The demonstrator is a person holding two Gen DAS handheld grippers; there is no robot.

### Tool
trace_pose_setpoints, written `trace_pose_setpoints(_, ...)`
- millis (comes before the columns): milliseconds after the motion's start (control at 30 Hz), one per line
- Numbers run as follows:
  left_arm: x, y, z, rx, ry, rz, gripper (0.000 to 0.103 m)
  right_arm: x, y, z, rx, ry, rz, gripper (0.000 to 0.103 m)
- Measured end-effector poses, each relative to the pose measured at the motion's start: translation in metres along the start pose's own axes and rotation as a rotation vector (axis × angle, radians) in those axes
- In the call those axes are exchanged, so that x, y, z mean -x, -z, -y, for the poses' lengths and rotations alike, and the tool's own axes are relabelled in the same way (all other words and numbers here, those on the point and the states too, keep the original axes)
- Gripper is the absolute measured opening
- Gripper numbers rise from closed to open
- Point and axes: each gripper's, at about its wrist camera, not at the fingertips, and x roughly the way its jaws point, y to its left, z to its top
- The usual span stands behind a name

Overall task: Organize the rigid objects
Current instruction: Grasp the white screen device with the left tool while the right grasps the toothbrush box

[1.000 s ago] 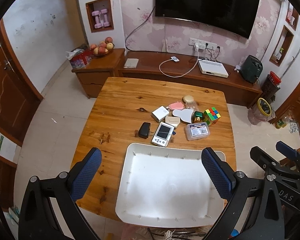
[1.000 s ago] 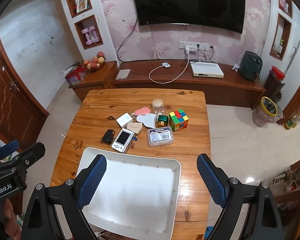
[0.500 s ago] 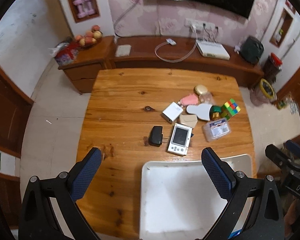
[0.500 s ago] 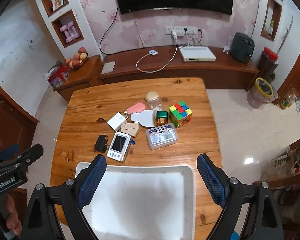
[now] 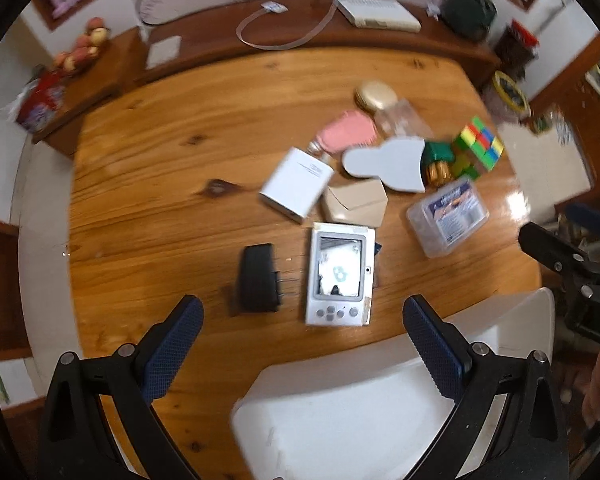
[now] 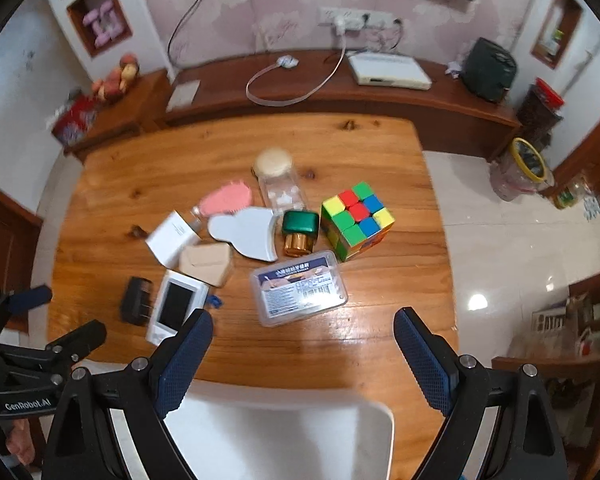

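Observation:
A white tray (image 5: 364, 412) lies at the near edge of a wooden table (image 5: 160, 184); it also shows in the right wrist view (image 6: 284, 432). Beyond it lie a black charger (image 5: 258, 278), a white handheld device (image 5: 339, 274), a white box (image 5: 296, 184), a clear plastic case (image 6: 298, 288), a green-capped bottle (image 6: 299, 232) and a colour cube (image 6: 356, 220). My left gripper (image 5: 302, 340) is open and empty above the charger and device. My right gripper (image 6: 302, 354) is open and empty just short of the clear case.
A tan box (image 5: 356, 202), a grey-white flat piece (image 5: 388, 162), a pink brush (image 5: 346, 132) and a clear jar with a tan lid (image 6: 278, 180) lie among the objects. A low wooden TV cabinet (image 6: 380, 96) stands behind the table. Tiled floor lies to the right.
Both grippers have moved forward and down toward the objects, which now look larger. The tray has slipped toward the bottom of both views. Both stay open.

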Motion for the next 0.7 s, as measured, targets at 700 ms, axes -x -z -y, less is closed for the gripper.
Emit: trace_pose_setpoints(700,-0.086,-0.017,0.023,-0.041,-0.087,-0.141,0.100,-0.108,-0.021,0.001,0.174,-0.123,-0.187,0.093)
